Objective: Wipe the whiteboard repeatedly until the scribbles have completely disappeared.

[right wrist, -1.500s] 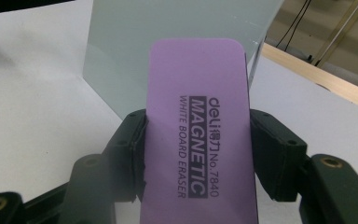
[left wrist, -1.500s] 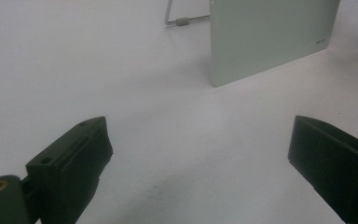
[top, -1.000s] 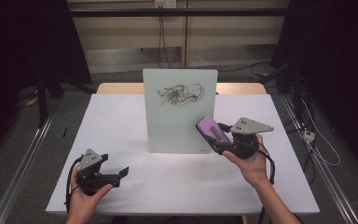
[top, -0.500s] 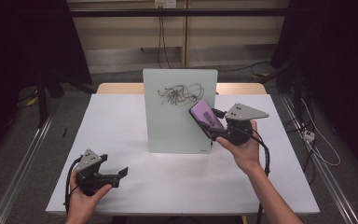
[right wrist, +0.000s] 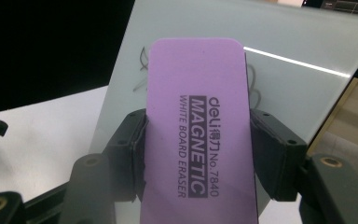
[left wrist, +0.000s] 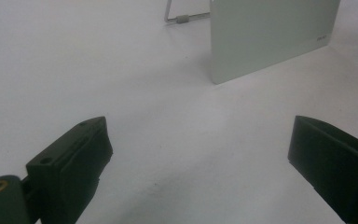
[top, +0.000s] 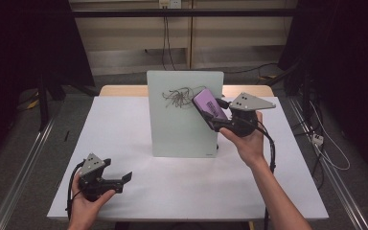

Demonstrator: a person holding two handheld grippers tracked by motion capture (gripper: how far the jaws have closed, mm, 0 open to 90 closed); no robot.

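A small whiteboard [top: 182, 124] stands upright in the middle of the white table, with a dark scribble [top: 176, 97] near its top. My right gripper [top: 214, 114] is shut on a purple magnetic whiteboard eraser [top: 208, 106], held up at the board's upper right, just right of the scribble. Seen from the right gripper view, the eraser [right wrist: 200, 135] sits clamped between both jaws, with the board [right wrist: 298, 51] and scribble [right wrist: 142, 58] right behind it. My left gripper [top: 120, 179] rests low at the table's front left, open. Between its jaws the left gripper view has nothing but bare tabletop, with the board [left wrist: 270, 35] farther off.
The white table [top: 124, 124] has free room left of and in front of the board. A wire stand [left wrist: 182, 18] props the board from behind. Cables and a metal rail [top: 24, 163] lie on the floor around the table.
My right gripper has carried the eraser up and to the left, from the board's lower right edge to its upper right beside the scribble. The left gripper has stayed put.
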